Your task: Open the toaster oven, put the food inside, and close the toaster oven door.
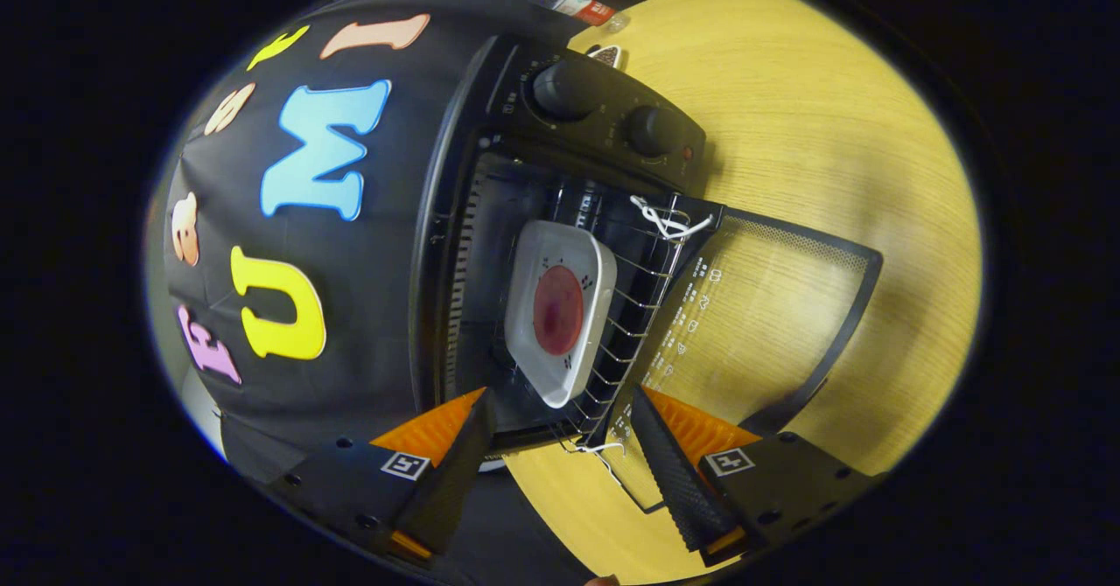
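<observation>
A black toaster oven (604, 114) stands on the wooden table with its glass door (770, 297) swung fully open and lying flat. Inside it, a white plate (525, 324) carrying a round dark-red piece of food (558, 310) rests on the wire rack (639, 306). My gripper (560, 411) is open, its two fingers spread wide with nothing between them. The plate's near corner sits just ahead of the fingertips, apart from them. The whole scene appears rolled sideways in the gripper view.
Two black knobs (652, 129) sit on the oven's control panel. White string (662, 219) is tied at the rack's far corner, and more hangs at its near corner. A plastic bottle (569, 2) lies beyond the oven. Bare wooden table (831, 131) stretches past the door.
</observation>
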Demonstrator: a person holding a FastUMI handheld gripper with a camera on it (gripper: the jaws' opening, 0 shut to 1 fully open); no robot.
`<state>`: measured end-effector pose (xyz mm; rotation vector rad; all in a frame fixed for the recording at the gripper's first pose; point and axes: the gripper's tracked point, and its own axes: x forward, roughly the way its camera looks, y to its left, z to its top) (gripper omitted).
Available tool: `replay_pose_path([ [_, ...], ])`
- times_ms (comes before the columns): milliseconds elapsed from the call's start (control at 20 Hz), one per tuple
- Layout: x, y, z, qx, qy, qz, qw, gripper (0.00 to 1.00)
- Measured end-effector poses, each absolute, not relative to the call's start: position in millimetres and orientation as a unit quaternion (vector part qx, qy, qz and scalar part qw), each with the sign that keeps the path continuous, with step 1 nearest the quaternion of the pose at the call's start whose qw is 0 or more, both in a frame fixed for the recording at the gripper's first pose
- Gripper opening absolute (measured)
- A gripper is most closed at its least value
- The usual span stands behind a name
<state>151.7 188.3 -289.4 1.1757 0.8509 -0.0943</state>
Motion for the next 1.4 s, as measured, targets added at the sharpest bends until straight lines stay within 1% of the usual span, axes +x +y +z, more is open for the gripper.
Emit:
replay_pose_path([
  [100, 140.7, 182.4, -279.5, 0.488, 0.381, -0.022, 0.785, 0.98],
  [200, 127.6, 184.1, -274.5, 0.450, 0.385, 0.003, 0.806, 0.98],
  [700, 66.3, 183.6, -290.7, 0.274, 0.419, 0.062, 0.863, 0.98],
  [1000, 45.3, 179.5, -309.4, 0.163, 0.447, 0.088, 0.875, 0.98],
  [1400, 25.6, 171.2, -352.7, 0.076, 0.517, 0.094, 0.847, 0.98],
])
